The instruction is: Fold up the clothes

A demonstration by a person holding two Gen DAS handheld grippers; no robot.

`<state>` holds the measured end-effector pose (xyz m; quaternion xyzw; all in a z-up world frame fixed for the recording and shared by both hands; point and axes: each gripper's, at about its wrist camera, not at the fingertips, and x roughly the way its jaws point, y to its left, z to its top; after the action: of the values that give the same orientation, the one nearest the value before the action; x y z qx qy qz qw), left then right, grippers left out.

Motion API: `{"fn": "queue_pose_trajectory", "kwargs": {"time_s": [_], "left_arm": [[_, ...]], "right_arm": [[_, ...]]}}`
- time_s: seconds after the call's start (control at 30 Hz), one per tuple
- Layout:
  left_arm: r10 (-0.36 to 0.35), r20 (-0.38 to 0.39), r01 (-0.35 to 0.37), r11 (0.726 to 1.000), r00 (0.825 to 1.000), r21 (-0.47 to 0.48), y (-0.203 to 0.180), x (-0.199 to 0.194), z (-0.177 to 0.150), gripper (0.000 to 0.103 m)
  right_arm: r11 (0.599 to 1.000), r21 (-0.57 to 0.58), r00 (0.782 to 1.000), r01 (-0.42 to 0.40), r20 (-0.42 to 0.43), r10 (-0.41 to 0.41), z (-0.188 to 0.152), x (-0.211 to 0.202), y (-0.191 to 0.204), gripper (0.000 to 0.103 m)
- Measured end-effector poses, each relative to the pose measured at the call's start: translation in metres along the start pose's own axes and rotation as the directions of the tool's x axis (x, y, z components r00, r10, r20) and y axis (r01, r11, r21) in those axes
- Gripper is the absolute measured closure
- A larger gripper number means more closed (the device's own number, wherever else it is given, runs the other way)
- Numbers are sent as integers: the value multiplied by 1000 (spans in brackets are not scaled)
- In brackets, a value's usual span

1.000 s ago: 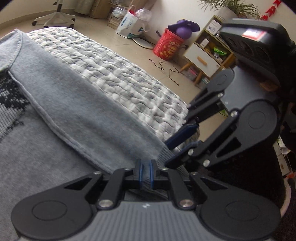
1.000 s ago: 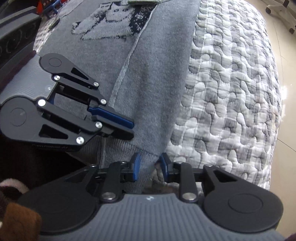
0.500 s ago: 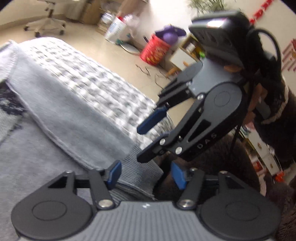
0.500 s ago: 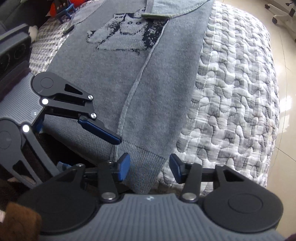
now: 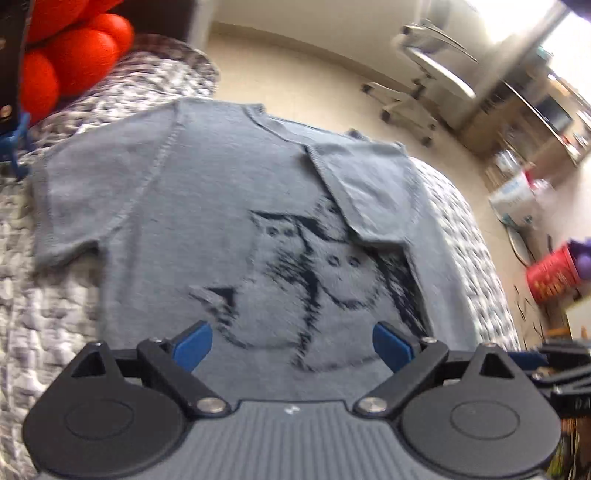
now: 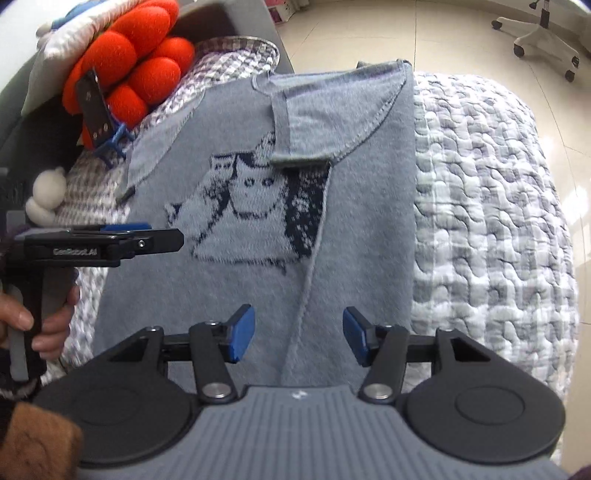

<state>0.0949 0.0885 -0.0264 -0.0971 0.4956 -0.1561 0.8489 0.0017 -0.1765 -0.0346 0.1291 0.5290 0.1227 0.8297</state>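
While both of your grippers hang above the near hem, the grey sweater point(image 6: 258, 155) lies flat on the quilted bedspread point(image 6: 491, 221), its dark animal pattern point(image 6: 255, 206) facing up. One side of the sweater is already folded inward: in the right wrist view the right-hand panel runs as a long strip over the body, and its short sleeve point(image 6: 325, 114) lies turned across the chest, covering the top corner of the pattern. The opposite sleeve point(image 5: 96, 206) is spread out flat on the bedspread.

Your left gripper point(image 5: 291, 345) has its blue pads point(image 5: 194, 345) wide apart, with nothing between them; below the gap you see the lower edge of the pattern. Your right gripper point(image 6: 299, 338) is likewise spread, empty, and sits over the seam line of the folded strip near the hem. Neither touches the fabric as far as the views show.

From the right wrist view your left hand point(image 6: 40, 325) grips the handle of the left tool at the sweater's left edge. Red plush balls point(image 6: 133, 66) rest at the far left corner of the bed, and an office chair base point(image 6: 543, 33) stands on the tiled floor beyond it.
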Motion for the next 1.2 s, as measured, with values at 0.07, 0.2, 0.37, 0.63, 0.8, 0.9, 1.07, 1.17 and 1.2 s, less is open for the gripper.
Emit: {"fn": "queue_pose_trajectory", "kwargs": {"time_s": [0.07, 0.2, 0.37, 0.63, 0.8, 0.9, 1.07, 1.17, 1.2], "left_arm": [[45, 48, -42, 998, 998, -53, 15, -9, 15, 8], [148, 109, -130, 979, 983, -157, 50, -24, 34, 6], [246, 161, -189, 934, 956, -302, 102, -22, 43, 6], [256, 262, -100, 866, 930, -490, 160, 10, 36, 23], [260, 337, -61, 863, 905, -501, 167, 21, 34, 25], [276, 362, -71, 870, 890, -488, 164, 21, 34, 44], [300, 386, -107, 888, 872, -448, 155, 19, 36, 83], [314, 400, -130, 897, 861, -424, 150, 18, 37, 90], [318, 405, -137, 899, 857, -415, 148, 17, 37, 91]], "right_arm": [[999, 28, 999, -33, 31, 32, 14, 0, 4, 45], [996, 4, 994, -86, 68, 85, 43, 9, 21, 40], [992, -55, 985, -114, 126, 120, 86, 29, 41, 39], [984, -136, 947, -114, 283, 149, 136, 67, 44, 41], [984, -131, 939, -125, 303, 159, 158, 95, 20, 61], [985, -97, 942, -145, 290, 167, 164, 117, 2, 64], [979, -20, 931, -203, 306, 199, 160, 148, -29, 73], [964, 0, 909, -266, 334, 250, 155, 148, -42, 78], [960, 2, 902, -282, 340, 264, 154, 148, -46, 78]]}}
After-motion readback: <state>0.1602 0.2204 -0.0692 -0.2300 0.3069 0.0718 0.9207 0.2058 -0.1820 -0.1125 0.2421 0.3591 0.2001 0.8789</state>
